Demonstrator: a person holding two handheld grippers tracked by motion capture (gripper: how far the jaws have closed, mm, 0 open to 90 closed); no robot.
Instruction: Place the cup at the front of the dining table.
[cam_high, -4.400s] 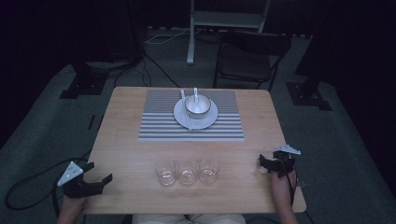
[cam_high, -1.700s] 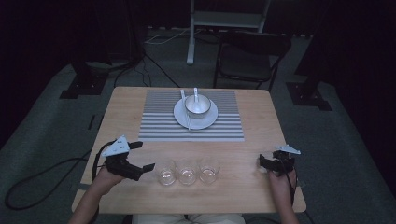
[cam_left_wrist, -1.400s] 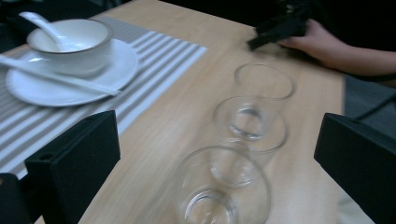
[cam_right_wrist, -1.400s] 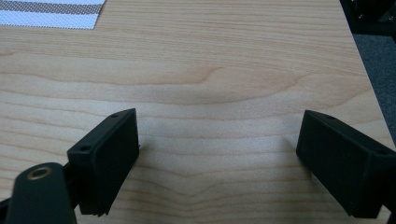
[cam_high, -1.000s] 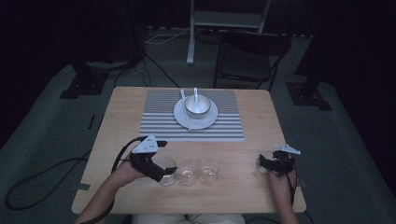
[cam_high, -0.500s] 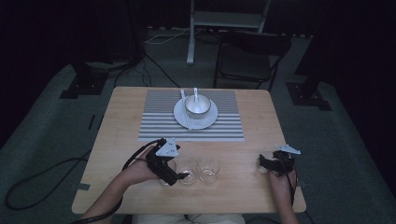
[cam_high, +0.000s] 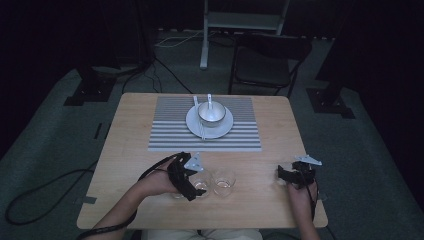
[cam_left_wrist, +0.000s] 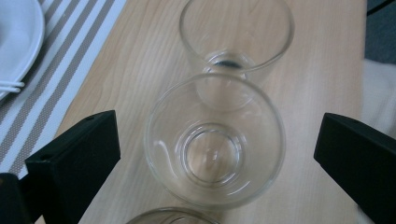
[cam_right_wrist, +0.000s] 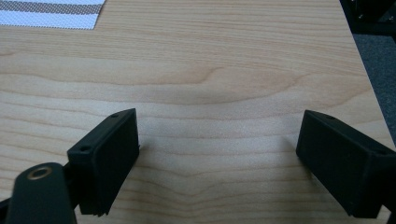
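left hand-held gripper (cam_left_wrist: 212, 154) jaws spread around middle clear drinking glass (cam_left_wrist: 215, 140), not touching, right hand-held gripper (cam_right_wrist: 217, 163) spread wide over bare light wooden tabletop (cam_right_wrist: 224, 70)

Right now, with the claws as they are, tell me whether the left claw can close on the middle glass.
Probably yes. The left claw is open with one jaw on each side of the middle glass, and nothing sits between jaw and glass. The neighbouring glass stands very close behind it, so it may get nudged.

A wooden bench (cam_high: 135, 140) carries a striped mat (cam_high: 170, 135) at its far side. Three clear glasses (cam_high: 223, 181) stand in a row near the front edge.
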